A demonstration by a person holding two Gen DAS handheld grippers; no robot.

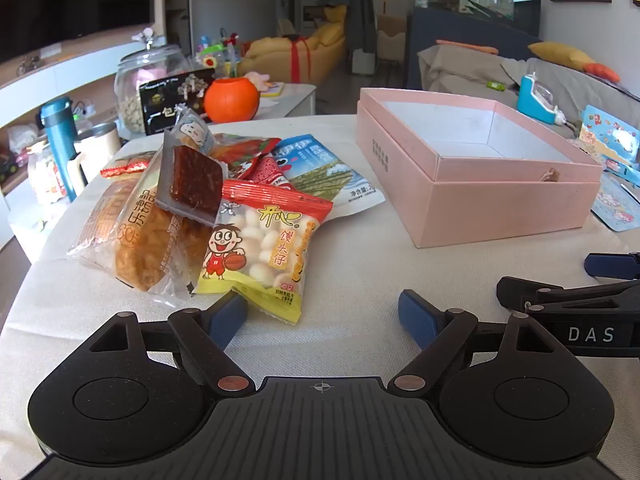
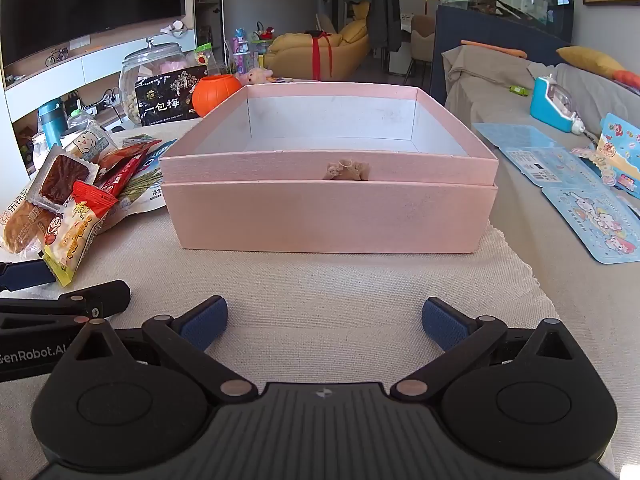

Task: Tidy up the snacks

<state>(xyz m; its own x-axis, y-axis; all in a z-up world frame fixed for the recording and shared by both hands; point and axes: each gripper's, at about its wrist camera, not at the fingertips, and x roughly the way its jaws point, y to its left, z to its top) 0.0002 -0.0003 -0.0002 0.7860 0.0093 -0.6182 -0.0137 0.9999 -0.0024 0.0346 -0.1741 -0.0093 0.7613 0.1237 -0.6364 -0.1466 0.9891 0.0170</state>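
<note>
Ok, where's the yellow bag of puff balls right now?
The yellow bag lies at the near edge of the snack pile, left of the pink box in the left wrist view, just ahead of the left gripper.

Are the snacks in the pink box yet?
Not yet. The pink box is open and empty. All the snacks are piled beside it on the table. The left tongs and right tongs are open, holding nothing, so everything is left.

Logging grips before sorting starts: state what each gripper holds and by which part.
Nothing is held. The left gripper and the right gripper are both open over bare cloth.
</note>
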